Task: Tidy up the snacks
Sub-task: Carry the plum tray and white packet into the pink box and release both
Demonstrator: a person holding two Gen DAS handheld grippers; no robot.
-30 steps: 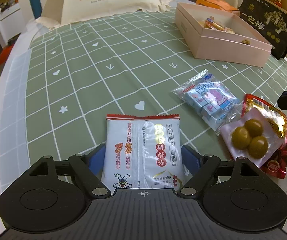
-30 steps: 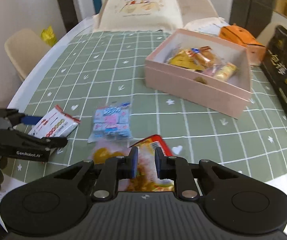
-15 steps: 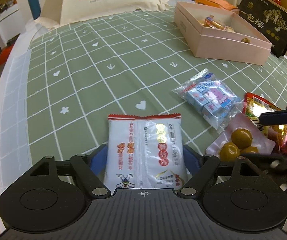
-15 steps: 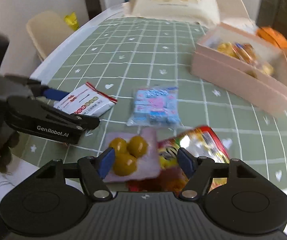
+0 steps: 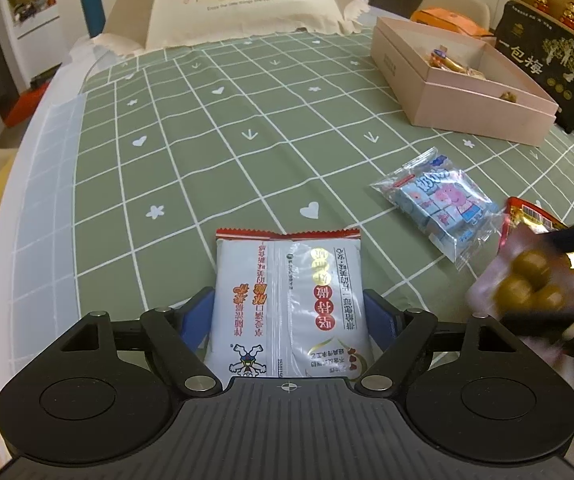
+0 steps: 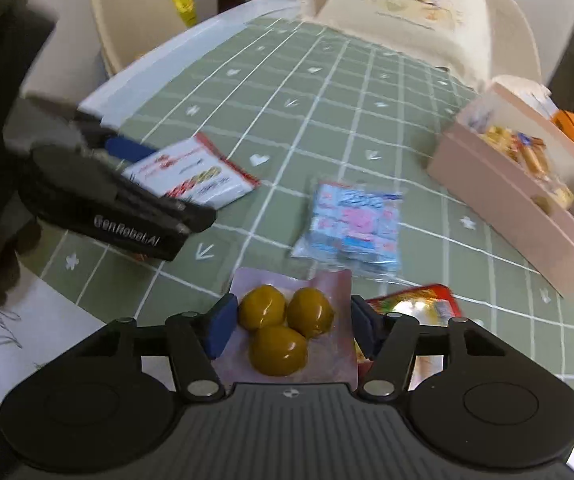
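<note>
Left gripper (image 5: 289,312) jaws clamped on white snack packet (image 5: 287,300); right gripper (image 6: 287,326) jaws closing around olive pouch (image 6: 287,328), not yet pressing.

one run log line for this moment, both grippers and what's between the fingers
left gripper: astride white snack packet | right gripper: closing around olive pack | pink box: holds snacks

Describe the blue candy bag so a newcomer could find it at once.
Start at the pink box on the green checked tablecloth. In front of it, toward the near table edge, lies the blue candy bag. It is the only clear bag of small blue cubes with a pink cartoon pig, between the white packet and the olive pack.
</note>
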